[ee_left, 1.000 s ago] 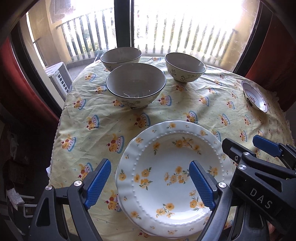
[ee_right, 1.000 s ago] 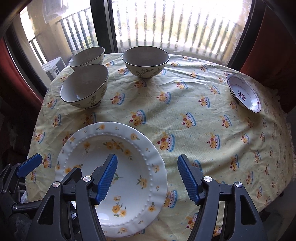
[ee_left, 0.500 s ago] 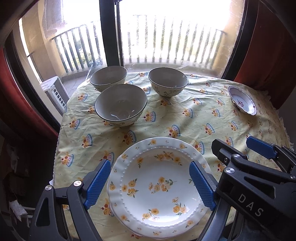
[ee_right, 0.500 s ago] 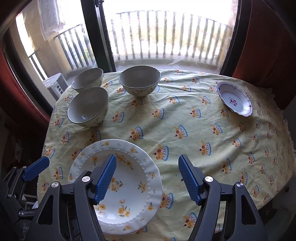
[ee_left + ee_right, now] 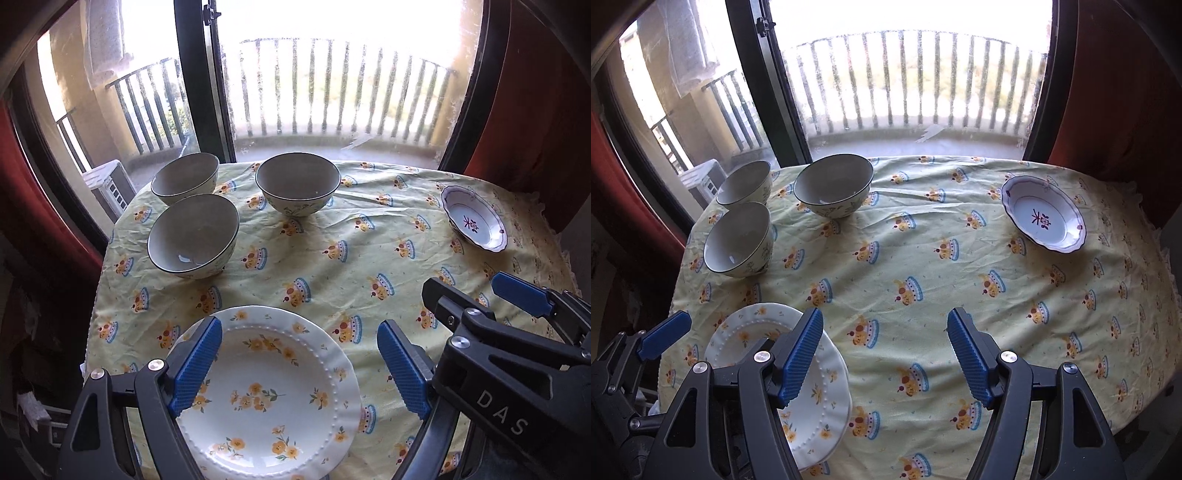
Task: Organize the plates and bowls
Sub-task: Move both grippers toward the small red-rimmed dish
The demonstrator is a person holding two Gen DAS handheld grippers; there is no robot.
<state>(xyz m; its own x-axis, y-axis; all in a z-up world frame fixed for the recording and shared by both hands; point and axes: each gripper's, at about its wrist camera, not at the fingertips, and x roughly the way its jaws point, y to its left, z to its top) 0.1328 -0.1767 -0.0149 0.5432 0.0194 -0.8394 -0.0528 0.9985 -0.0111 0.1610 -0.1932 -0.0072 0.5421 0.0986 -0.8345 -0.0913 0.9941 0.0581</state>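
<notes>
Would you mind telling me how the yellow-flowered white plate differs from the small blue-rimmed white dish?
The yellow-flowered white plate is larger, beaded-edged, and lies at the near edge; the small blue-rimmed white dish is smaller, has a dark red centre mark, and sits far right. Both are white, empty and rest on the tablecloth.

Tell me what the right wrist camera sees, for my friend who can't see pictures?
The open right gripper hangs empty above a yellow patterned tablecloth. A white plate with yellow flowers sits near left, three gray-lined bowls cluster far left, and a small purple-rimmed dish sits far right. Balcony railings show through the window.
</notes>
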